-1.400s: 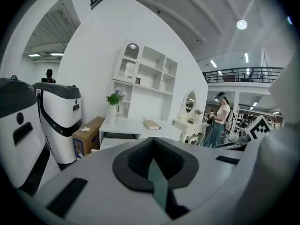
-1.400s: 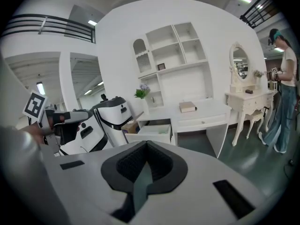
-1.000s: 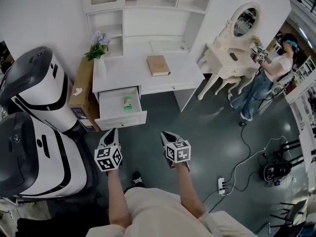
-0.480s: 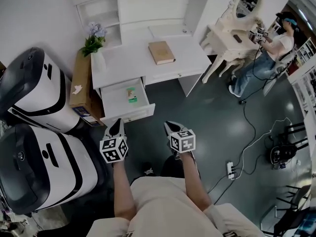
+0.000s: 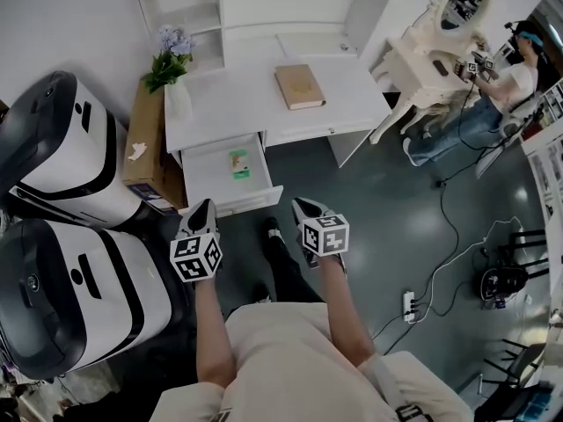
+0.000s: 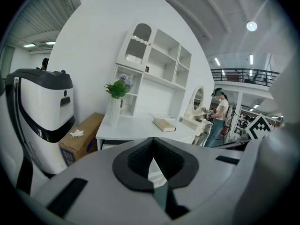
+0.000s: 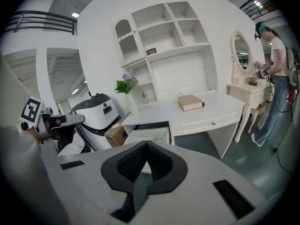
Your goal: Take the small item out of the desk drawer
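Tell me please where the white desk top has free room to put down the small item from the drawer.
The desk top is bare between the vase and the book, and again from the book to its right edge. Crowded: the floor left of the desk, with the cardboard box.

A large hall staged as a home, more studio than house. At the top of the head view stand a white table (image 5: 264, 104) with a shelf unit (image 5: 264, 7) and a dressing table (image 5: 422, 60) with an oval mirror (image 5: 464, 3). Bulky white machines (image 5: 66, 139) fill the left, a power strip (image 5: 408, 304) lies on the dark floor at lower right, and a railed gallery (image 6: 243, 74) shows at the right of the left gripper view.
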Tool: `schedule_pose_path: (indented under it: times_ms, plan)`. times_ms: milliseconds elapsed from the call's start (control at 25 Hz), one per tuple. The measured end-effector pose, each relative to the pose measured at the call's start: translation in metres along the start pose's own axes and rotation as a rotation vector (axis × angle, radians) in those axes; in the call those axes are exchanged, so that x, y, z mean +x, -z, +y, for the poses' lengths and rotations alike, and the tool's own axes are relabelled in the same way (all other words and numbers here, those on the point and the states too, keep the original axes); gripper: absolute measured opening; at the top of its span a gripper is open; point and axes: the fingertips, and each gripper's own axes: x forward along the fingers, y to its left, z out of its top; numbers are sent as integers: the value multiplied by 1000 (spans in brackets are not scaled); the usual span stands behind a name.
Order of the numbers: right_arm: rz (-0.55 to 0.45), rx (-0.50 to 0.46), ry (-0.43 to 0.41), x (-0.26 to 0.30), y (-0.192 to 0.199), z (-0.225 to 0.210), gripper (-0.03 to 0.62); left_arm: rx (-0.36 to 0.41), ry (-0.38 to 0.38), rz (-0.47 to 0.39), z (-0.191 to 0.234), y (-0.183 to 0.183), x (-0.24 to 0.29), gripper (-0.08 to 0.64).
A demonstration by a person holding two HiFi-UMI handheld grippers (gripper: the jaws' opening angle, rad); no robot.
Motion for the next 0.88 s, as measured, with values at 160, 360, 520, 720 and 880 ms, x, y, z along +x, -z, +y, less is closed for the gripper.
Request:
schedule_pose_path:
  times_ms: [160, 360, 520, 720, 880]
  plan:
    - [-14, 32, -27, 41, -32, -11, 23, 10, -28, 25, 11, -12, 37, 15]
    - [-12, 92, -43, 103, -58, -24, 23, 47, -17, 84, 17, -22, 99, 15]
    - [-25, 108, -85, 155, -89, -25, 23, 62, 0, 111, 24, -32, 149, 15]
    - [18, 100, -119, 199, -104, -33, 23, 37, -1, 162, 26, -25, 190, 15]
    - [62, 99, -143, 235, -108, -35, 23, 23, -8, 178, 31, -30, 213, 15]
